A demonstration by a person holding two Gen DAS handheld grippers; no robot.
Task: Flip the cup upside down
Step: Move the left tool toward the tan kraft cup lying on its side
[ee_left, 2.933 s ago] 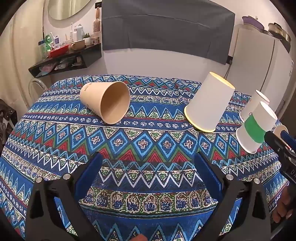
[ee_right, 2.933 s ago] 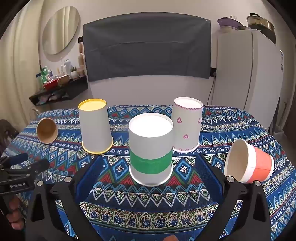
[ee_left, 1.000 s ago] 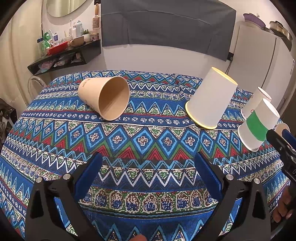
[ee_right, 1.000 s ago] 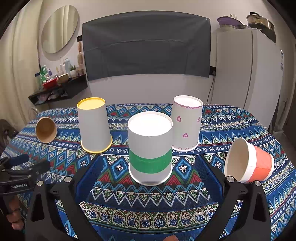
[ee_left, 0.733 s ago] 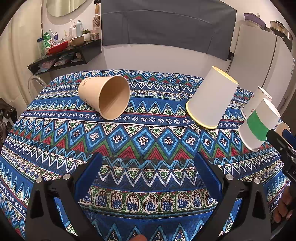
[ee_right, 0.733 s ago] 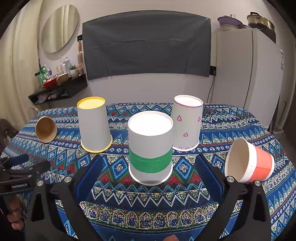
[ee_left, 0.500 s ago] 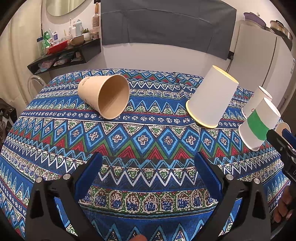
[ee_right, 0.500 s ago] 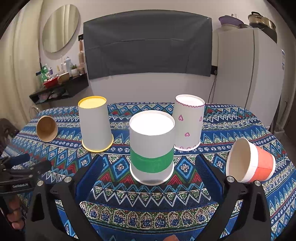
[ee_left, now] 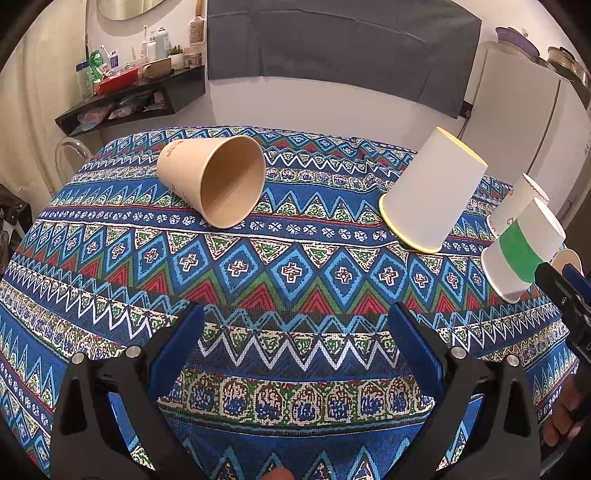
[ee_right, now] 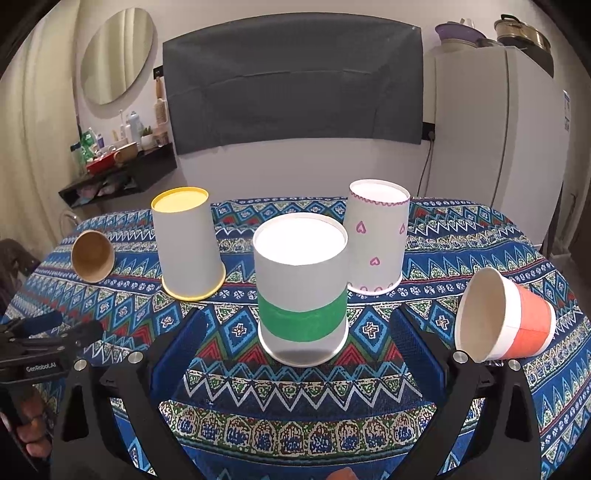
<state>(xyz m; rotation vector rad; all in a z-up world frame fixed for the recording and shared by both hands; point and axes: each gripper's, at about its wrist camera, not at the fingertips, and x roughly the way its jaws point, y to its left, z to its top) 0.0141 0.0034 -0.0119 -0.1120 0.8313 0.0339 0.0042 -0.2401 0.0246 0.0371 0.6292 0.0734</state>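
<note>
Little has shifted since the earlier frames: left gripper (ee_left: 295,332) and right gripper (ee_right: 295,332) hover spread and empty. Three cups stand inverted; brown cup (ee_left: 214,181) and orange cup (ee_right: 506,321) lie sideways on the tablecloth (ee_left: 288,269), evidently awaiting flipping.

A lived-in home room: a tall white refrigerator (ee_right: 517,147) topped with metal cooking pots (ee_right: 522,29), a black wall shelf (ee_right: 122,177) crowded with what look like toiletry bottles, an oval wall mirror (ee_right: 116,55), and a blue patterned woven tablecloth (ee_right: 295,406).
</note>
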